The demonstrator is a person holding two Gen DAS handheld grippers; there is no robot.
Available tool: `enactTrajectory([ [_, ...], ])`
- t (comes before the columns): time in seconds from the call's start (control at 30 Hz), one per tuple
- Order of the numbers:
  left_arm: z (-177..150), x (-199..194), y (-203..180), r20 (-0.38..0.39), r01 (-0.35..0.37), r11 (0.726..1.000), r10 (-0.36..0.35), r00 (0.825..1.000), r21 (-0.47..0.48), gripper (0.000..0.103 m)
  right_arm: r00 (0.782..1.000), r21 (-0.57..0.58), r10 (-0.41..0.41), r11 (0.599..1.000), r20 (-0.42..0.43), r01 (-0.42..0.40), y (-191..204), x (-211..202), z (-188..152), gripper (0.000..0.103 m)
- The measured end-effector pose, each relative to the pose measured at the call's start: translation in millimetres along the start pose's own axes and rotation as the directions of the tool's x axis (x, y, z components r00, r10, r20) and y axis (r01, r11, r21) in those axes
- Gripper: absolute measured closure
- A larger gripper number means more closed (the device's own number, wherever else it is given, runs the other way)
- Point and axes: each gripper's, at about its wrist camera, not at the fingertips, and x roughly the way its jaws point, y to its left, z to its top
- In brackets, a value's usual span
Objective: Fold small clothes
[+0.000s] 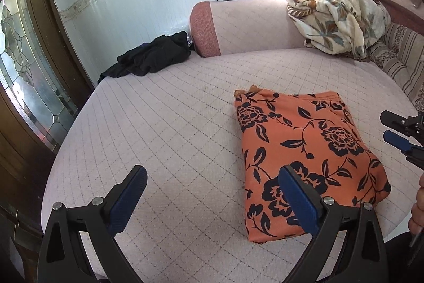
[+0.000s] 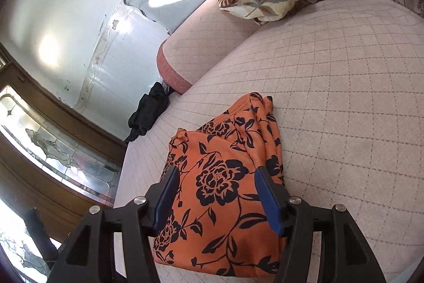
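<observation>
An orange garment with black flowers (image 1: 304, 150) lies folded into a neat rectangle on the pink quilted bed. It also shows in the right wrist view (image 2: 222, 184). My left gripper (image 1: 212, 177) is open and empty, above the bed just left of the garment's near corner. My right gripper (image 2: 216, 174) is open and empty, hovering over the garment's near half. The right gripper also shows at the right edge of the left wrist view (image 1: 397, 129).
A crumpled black garment (image 1: 153, 57) lies at the bed's far left edge by the wall. A floral cream blanket (image 1: 339, 17) is heaped at the back right by a pink bolster (image 1: 243, 25). A striped cushion (image 1: 397, 57) lines the right side. A wooden glass-paned door (image 1: 29, 76) stands left.
</observation>
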Motion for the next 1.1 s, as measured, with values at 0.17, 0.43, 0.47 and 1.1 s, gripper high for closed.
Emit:
enactTrajectory([
  [0.17,1.0,1.2,-3.2,-0.002,-0.002,1.0,0.002,1.0,-0.001,0.004,1.0,0.013,-0.009,1.0,-0.029,0.009,-10.7,5.9,3.4,0.041],
  [0.43,2.2,13.5,-12.7,-0.019,-0.003,1.0,0.003,1.0,0.003,0.004,0.999,0.04,0.001,0.999,-0.035,0.0,-24.8,6.3,10.7,0.041],
  [0.47,2.4,14.6,-13.6,-0.02,-0.004,1.0,0.004,1.0,0.003,0.004,0.999,0.043,0.003,0.999,-0.036,-0.001,-25.9,7.1,11.8,0.041],
  [1.1,6.3,28.1,-14.1,-0.037,-0.011,1.0,0.011,0.999,-0.003,0.004,0.998,0.021,0.015,1.0,-0.067,-0.014,-20.6,26.3,14.7,0.04],
])
